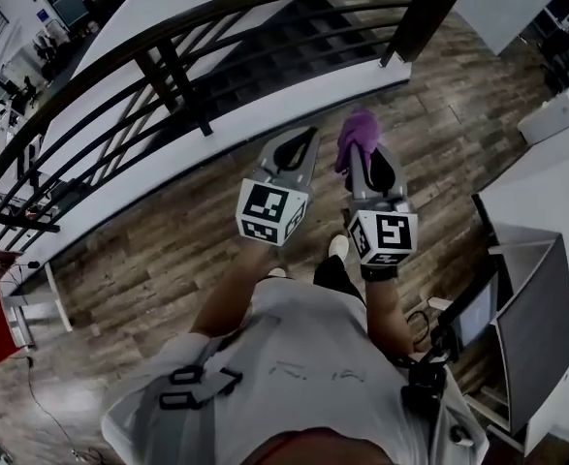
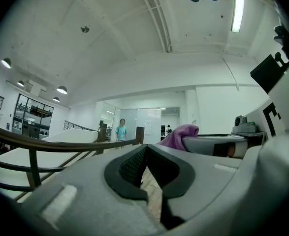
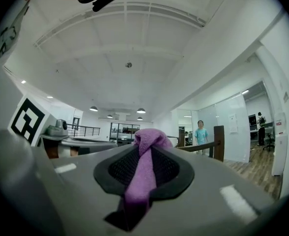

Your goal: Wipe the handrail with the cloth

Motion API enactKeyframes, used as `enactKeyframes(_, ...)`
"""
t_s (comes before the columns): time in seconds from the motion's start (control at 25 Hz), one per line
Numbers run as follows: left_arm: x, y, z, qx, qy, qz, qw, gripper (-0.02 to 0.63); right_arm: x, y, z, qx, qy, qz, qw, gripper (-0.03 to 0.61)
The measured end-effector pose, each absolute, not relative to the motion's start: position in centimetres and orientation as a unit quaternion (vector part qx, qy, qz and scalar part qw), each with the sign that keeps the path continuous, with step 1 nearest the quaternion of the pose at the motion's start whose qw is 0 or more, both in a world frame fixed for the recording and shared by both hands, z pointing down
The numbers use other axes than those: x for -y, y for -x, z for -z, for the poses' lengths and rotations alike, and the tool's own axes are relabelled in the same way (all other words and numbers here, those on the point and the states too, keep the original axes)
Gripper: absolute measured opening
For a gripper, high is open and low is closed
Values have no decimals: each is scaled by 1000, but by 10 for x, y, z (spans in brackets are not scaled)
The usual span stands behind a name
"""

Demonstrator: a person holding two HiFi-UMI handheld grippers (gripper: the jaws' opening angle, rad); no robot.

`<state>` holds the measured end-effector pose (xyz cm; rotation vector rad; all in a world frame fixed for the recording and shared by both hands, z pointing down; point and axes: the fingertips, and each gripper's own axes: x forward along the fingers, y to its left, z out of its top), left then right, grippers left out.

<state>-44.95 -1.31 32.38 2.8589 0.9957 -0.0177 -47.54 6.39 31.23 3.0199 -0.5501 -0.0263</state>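
Both sit mid-frame, short of rail [image 1: 168, 31] up top: my R gripper [image 1: 365, 153] pinches cloth [image 1: 357, 130], wad out front for wiping; L gripper [image 1: 308, 136] clenched empty.

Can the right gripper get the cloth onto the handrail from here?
Probably yes, with a reach forward: the right gripper, shut on the cloth, is short of the handrail, with only open floor between them.

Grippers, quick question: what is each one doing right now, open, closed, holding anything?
Left gripper: fingers closed, nothing between them.
Right gripper: fingers closed on the purple cloth.
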Motion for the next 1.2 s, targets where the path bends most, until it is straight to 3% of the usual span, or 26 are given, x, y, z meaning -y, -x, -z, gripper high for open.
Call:
enactKeyframes(0.32,-133,382,-322,-371,-928,13,45,2,-205,410,-304,156,-987,35,21,71)
enactKeyframes(0.56,-163,344,-321,-312,-949,2,39,0,-265,362,-314,169,-985,15,-20,72)
enactKeyframes(0.92,-92,270,-348,-213,-976,-18,26,2,-182,269,-347,283,-959,-15,-23,72)
enactKeyframes(1.2,-4,157,-354,-152,-988,6,39,0,-92,155,-350,342,-939,-6,17,72)
